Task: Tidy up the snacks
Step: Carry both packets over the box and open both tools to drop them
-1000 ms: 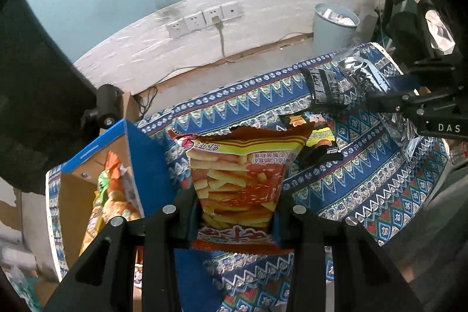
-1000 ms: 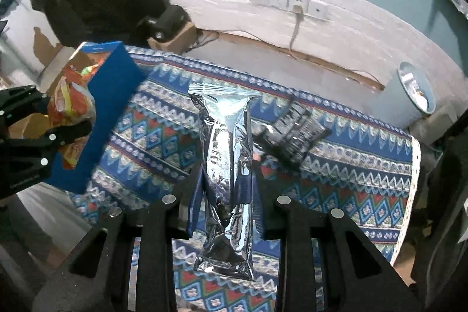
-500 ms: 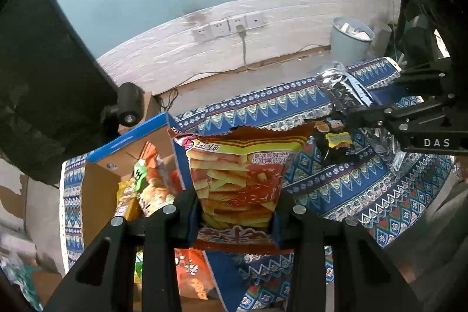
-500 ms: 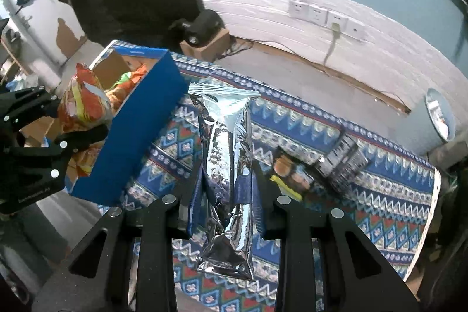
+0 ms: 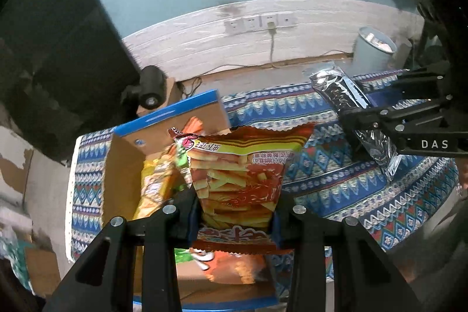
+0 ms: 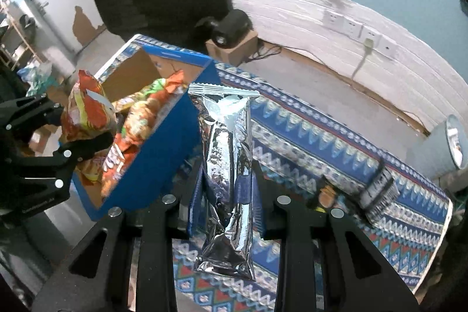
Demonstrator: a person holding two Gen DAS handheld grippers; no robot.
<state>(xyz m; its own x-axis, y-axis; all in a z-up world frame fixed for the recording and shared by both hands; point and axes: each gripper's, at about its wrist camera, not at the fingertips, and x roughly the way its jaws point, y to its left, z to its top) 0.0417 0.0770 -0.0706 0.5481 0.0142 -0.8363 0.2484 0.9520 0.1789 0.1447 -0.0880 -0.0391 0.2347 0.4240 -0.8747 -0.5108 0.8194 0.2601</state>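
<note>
Left wrist view: the orange chip bag (image 5: 238,183), clamped upright in the left gripper (image 5: 237,224), hung over the open blue box (image 5: 163,116); the right gripper (image 6: 225,212), farther off, gripped a silver packet (image 6: 226,165) lengthwise.

Box (image 6: 163,154) left on cloth (image 6: 307,142), snack bags (image 6: 140,119) inside, bin (image 6: 444,148) perhaps behind.

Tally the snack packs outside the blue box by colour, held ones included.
Orange-red pack, in the left claw: 1
Silver pack, in the right claw: 1
Black-and-white pack, on the cloth: 1
Dark pack with orange, on the cloth, partly hidden: 1
Total: 4
</note>
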